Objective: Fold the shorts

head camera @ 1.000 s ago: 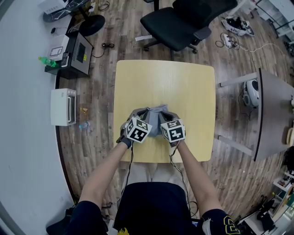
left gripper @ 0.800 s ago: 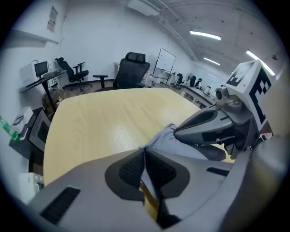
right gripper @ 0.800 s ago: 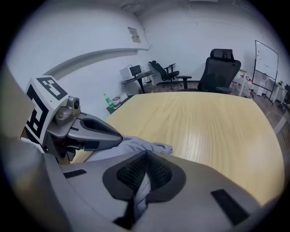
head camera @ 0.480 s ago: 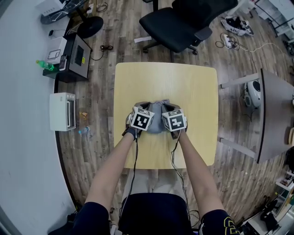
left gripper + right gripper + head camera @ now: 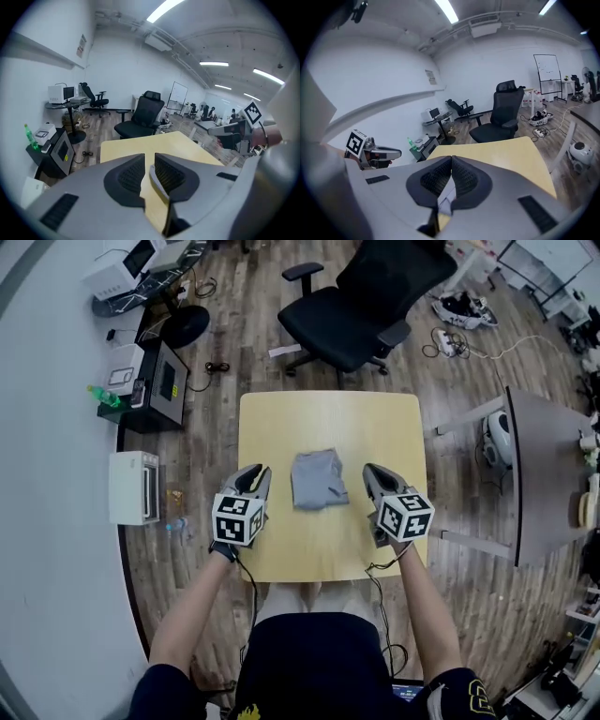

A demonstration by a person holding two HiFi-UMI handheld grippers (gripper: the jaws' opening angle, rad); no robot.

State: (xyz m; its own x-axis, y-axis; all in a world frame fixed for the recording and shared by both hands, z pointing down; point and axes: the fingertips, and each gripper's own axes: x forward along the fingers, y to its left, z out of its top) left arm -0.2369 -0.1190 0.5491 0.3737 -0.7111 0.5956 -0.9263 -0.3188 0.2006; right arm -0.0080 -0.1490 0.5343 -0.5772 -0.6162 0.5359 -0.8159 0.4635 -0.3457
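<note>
The grey shorts (image 5: 316,479) lie folded in a small rectangle at the middle of the yellow table (image 5: 328,418). My left gripper (image 5: 258,472) hangs above the table's left edge, apart from the shorts. Its jaws are opening, with a narrow gap and nothing between them (image 5: 149,159). Over the table's right side, my right gripper (image 5: 372,472) is also clear of the cloth. It is shut and empty (image 5: 451,161). Neither gripper view shows the shorts. Each gripper appears in the other's view: the right gripper (image 5: 243,131), the left gripper (image 5: 370,152).
A black office chair (image 5: 361,296) stands beyond the table's far edge. On the floor to the left are a white appliance (image 5: 131,487), a black box (image 5: 161,371) and a green bottle (image 5: 108,395). A grey table (image 5: 553,474) stands to the right.
Both grippers have lifted off the shorts and swung apart to the table's two sides. The shorts stay folded on the table. The left jaws have parted a little.
</note>
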